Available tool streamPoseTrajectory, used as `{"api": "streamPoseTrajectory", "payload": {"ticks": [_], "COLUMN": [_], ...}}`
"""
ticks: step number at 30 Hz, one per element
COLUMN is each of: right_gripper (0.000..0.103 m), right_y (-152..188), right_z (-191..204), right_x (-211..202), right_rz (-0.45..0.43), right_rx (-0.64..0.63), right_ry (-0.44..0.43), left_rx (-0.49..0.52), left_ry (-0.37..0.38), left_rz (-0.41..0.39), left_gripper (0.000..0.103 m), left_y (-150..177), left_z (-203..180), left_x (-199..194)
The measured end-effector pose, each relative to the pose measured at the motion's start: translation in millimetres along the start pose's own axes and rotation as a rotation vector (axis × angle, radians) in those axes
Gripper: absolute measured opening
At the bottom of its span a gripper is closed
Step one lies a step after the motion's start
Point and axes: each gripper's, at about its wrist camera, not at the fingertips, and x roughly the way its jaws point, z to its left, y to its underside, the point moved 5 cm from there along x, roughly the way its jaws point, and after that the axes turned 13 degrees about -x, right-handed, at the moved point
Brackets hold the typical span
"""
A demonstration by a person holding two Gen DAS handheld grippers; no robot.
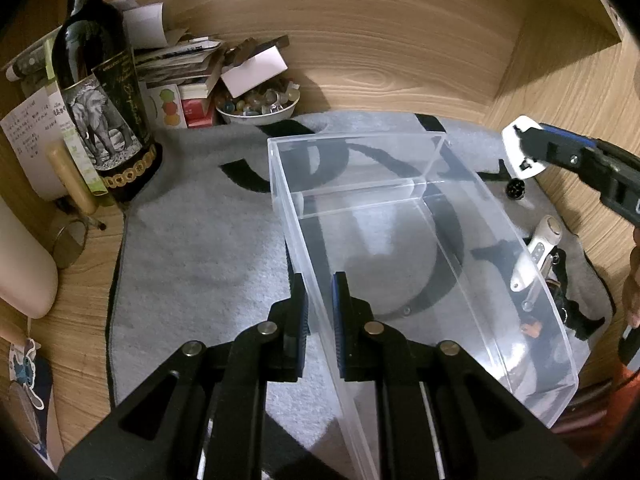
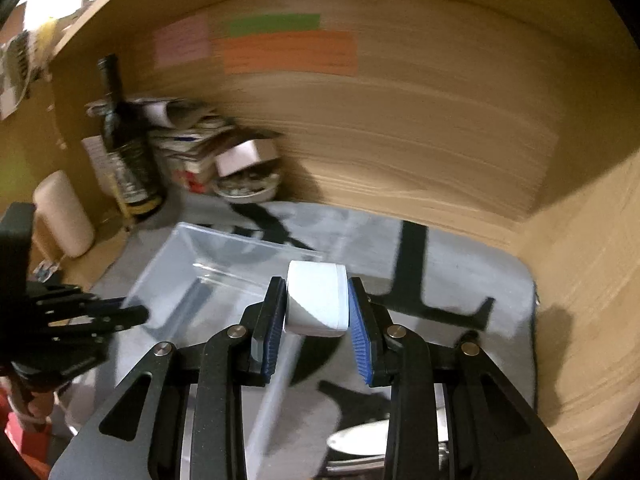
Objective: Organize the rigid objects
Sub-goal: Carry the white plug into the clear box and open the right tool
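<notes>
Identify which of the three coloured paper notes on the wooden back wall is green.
The narrow green note topmost, directly above the wider orange note; the pink note sits left of both.

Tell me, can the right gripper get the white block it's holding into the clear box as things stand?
Probably yes. The clear box is open on top and looks empty, and the right gripper holds the white block above its near edge, with nothing between them.

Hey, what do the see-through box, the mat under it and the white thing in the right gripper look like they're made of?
The clear box looks like rigid glossy plastic, perhaps acrylic: you see the mat through its walls, and the edges catch light. The gray mat looks like soft napped fabric, matte and fuzzy, with black lettering. The white block in the right gripper looks like smooth hard plastic with rounded corners, though blur leaves it uncertain.
</notes>
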Motion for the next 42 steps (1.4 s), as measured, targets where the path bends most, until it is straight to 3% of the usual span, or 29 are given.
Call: {"api": "streamPoseTrajectory", "payload": {"ticks": [12,26,32,38,42], "right_gripper": [0.028,0.028,0.030,0.042,0.051], "right_y": [0,15,12,6,0], "right_z": [63,91,87,77,65], "right_x": [44,84,79,61,38], "right_rz": [0.104,0.292,0.269,0.208,0.132], "right_rx": [-0.088,-0.138,-0.134,-0.135,-0.140], "right_ry": [-0.121,-0.232,-0.216,-0.174,-0.102], "left_rx": [0.000,-0.003,0.004,-0.005,-0.003], "left_ry": [0.009,0.021,0.011,0.006,-0.002], "left_rz": [-0.004,-0.010,-0.016,-0.010,-0.010], "left_gripper": [0.012,0.012,0.012,0.012,0.012], "left_y": [0,1,2,1,1], "left_z": [0,-1,-2,-2,-2], "left_x": [-1,-2,-2,-1,-1]}}
